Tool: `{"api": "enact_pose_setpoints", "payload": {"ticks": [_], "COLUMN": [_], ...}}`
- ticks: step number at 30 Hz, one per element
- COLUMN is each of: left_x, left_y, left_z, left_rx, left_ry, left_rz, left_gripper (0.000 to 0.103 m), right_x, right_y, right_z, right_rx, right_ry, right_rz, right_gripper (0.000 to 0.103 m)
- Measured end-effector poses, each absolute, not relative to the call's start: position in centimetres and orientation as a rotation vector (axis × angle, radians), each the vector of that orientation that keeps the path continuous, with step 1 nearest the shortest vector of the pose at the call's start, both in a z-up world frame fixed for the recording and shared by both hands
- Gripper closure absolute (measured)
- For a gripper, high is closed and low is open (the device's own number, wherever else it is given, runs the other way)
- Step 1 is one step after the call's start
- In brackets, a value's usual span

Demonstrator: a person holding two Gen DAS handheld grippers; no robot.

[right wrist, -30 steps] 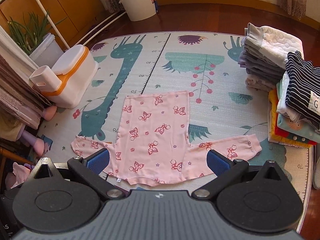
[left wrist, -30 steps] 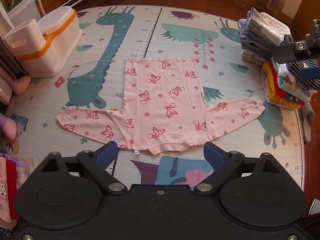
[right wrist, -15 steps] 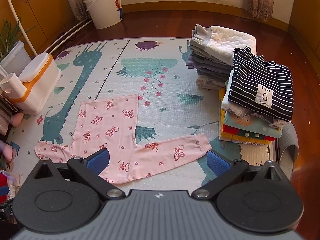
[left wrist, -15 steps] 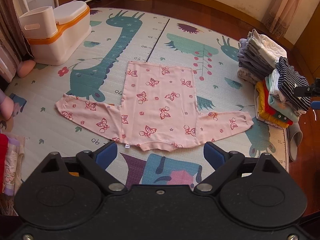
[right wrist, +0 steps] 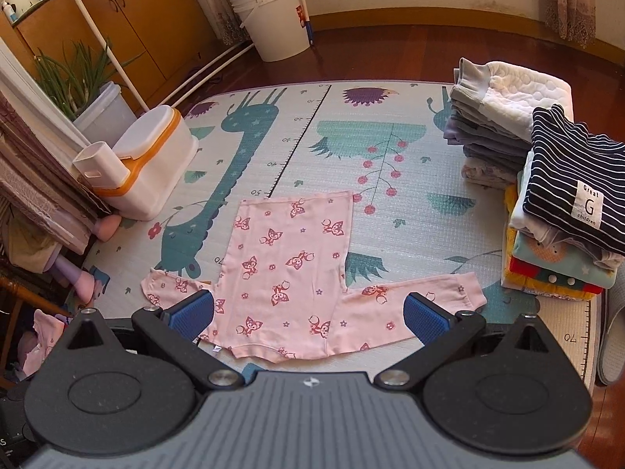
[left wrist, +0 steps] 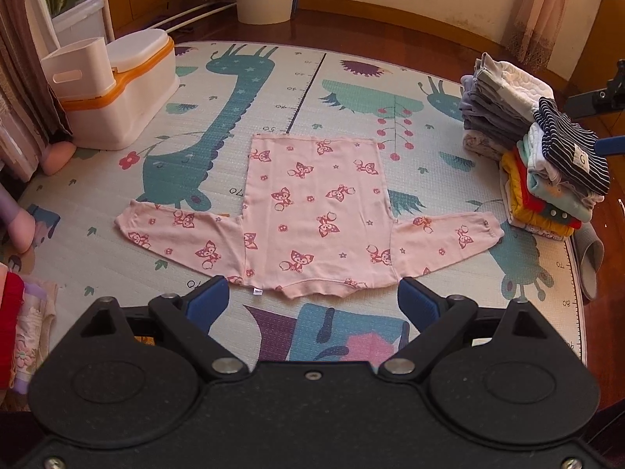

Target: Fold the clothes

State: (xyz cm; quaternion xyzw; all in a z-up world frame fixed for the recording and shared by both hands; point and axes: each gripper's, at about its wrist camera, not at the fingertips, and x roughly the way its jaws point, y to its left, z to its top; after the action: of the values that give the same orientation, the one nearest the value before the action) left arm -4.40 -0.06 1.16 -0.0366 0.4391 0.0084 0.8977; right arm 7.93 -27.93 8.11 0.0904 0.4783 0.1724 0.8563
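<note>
Pink shirt (left wrist: 316,215) lies flat on the play mat (left wrist: 351,78), sleeves spread. Thin, limp cloth; I judge a sleeve cuff the best hold. My left gripper (left wrist: 312,305) and right gripper (right wrist: 308,312) hover wide open, empty.

Soft matt pink cloth shirt (left wrist: 312,215) on a finely ribbed, woven-looking play mat (left wrist: 429,195). Glossy reddish wooden floor (right wrist: 390,54). Smooth white plastic bucket (right wrist: 269,23). Grippers' blue pads (right wrist: 424,318) look textured.
</note>
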Motion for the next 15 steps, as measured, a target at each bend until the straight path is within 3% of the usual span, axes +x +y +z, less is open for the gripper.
{"api": "enact_pose_setpoints", "payload": {"ticks": [9, 15], "left_x": [0.1, 1.7], "left_y": [-0.1, 0.0], "left_z": [-5.4, -9.3], "left_rx": [-0.132, -0.13], "left_ry": [1.015, 1.061], "left_rz": [-0.045, -0.036], "left_gripper": [0.009, 0.009], "right_x": [11.1, 14.3], "right_y": [-27.2, -27.1], "right_z": [5.8, 1.4], "right_rx": [0.218, 0.173], "right_ry": [1.064, 1.132], "right_rz": [0.451, 0.504], "right_gripper": [0.001, 0.016]}}
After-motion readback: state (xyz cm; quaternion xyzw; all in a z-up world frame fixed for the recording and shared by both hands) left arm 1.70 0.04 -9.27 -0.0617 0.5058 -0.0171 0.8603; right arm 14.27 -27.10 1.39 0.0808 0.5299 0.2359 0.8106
